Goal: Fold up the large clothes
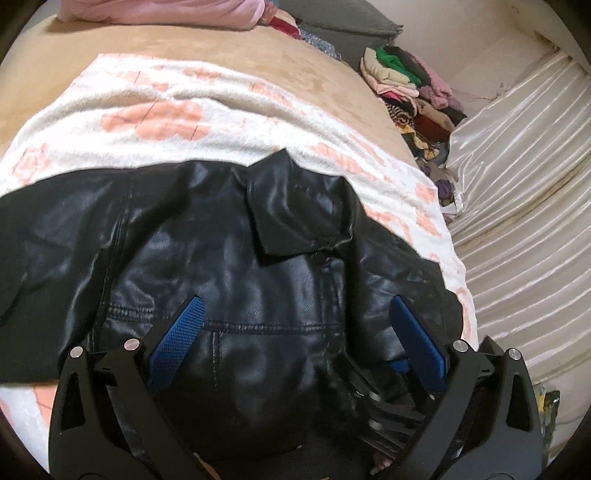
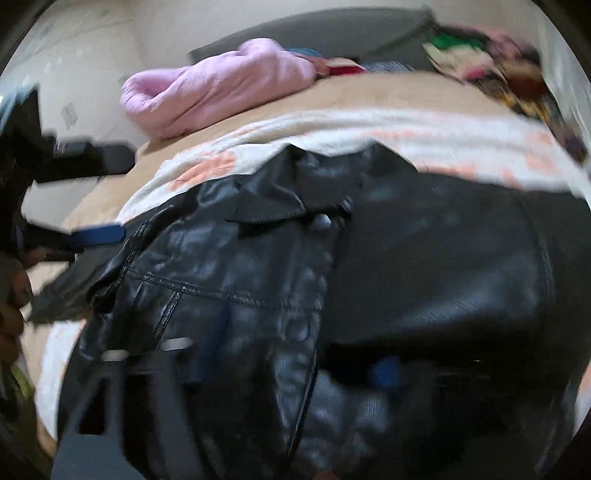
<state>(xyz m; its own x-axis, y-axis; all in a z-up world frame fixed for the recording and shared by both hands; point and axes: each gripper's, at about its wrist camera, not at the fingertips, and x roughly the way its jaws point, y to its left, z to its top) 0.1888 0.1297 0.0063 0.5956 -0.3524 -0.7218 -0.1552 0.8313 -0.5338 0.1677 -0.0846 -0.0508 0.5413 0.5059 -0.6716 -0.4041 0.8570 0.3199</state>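
A black leather jacket (image 1: 229,251) lies spread on a white and pink blanket (image 1: 155,110) on the bed, collar up. My left gripper (image 1: 295,325) hovers just above the jacket's chest, jaws wide open, blue pads (image 1: 181,339) empty. In the right wrist view the jacket (image 2: 424,266) fills the frame, blurred by motion. My right gripper (image 2: 295,365) is low over it; its blue pads (image 2: 384,373) are smeared, apart, with jacket beneath. The left gripper shows at the left edge (image 2: 92,236).
A pink padded coat (image 2: 207,85) lies at the bed's far end. A pile of mixed clothes (image 1: 413,88) sits at the far right, beside a cream striped satin cover (image 1: 524,192). A grey cushion (image 1: 343,18) lies behind.
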